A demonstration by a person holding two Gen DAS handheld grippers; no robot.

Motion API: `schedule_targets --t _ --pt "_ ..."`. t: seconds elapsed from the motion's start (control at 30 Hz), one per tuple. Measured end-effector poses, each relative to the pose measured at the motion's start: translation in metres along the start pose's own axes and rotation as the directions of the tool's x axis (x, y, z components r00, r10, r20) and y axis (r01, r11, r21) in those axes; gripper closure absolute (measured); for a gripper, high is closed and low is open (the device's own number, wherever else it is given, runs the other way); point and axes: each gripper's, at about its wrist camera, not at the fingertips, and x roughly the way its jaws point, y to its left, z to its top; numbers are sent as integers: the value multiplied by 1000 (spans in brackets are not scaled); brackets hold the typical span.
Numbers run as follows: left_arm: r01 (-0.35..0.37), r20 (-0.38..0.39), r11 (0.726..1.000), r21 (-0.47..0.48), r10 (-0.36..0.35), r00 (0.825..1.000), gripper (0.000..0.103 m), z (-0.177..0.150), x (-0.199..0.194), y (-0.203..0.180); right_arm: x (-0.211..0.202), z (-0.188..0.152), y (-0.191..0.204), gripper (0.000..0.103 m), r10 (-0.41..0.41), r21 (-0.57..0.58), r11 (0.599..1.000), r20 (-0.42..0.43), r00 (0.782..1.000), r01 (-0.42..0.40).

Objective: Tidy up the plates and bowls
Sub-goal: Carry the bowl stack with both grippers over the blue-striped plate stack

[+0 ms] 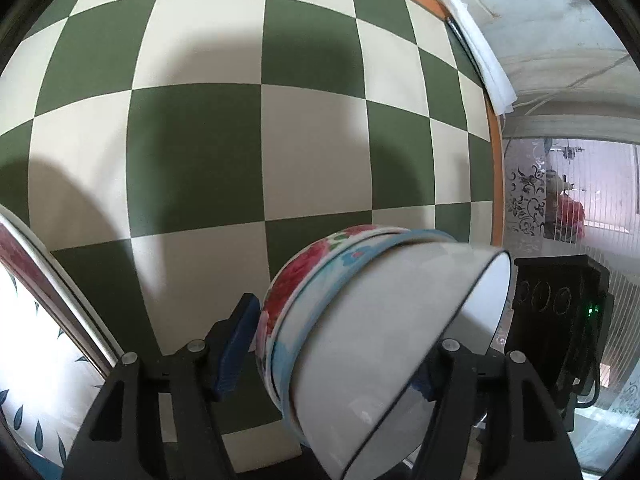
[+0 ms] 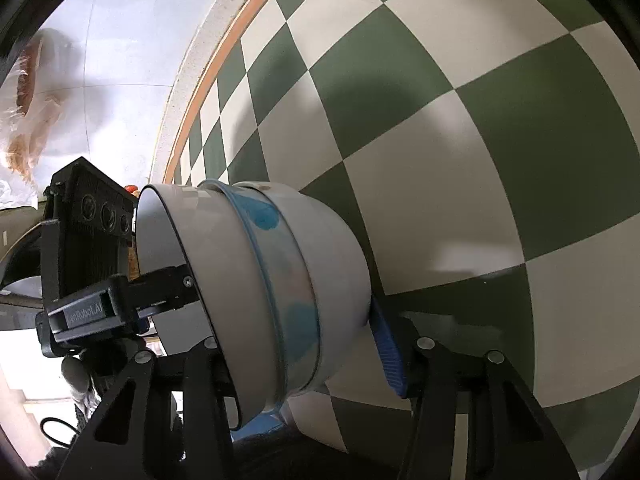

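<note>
Three nested enamel bowls (image 1: 360, 320), white and floral, hang tilted, clamped between left gripper (image 1: 332, 344) & right gripper (image 2: 296, 344); not yet set down on green-white checked tabletop (image 1: 240, 140).

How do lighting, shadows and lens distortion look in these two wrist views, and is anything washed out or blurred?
Left wrist view: strong fisheye bowing of the checkered tablecloth, broad soft shadows across it, window area at right overexposed, stacked bowls sharp. Right wrist view: same bowing, the bowls look grey in shade, floor at upper left pale and blurred, a bright glare patch on the cloth at right.
</note>
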Motion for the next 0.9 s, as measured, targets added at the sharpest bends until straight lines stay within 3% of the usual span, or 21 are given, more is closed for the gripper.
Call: schedule_targets --t 0.2,0.53,0.9 --pt "-30 40 999 13 29 999 40 -3 -7 -1 0 -2 6 52 -5 -37 999 3 1000 5" --pt "-21 95 1000 -12 22 995 40 -8 -31 -3 -4 11 34 52 -17 -112 994 -8 1000 16" --pt "-20 170 1000 -15 22 985 40 -22 -90 15 13 9 103 52 -20 -200 980 -10 1000 17"
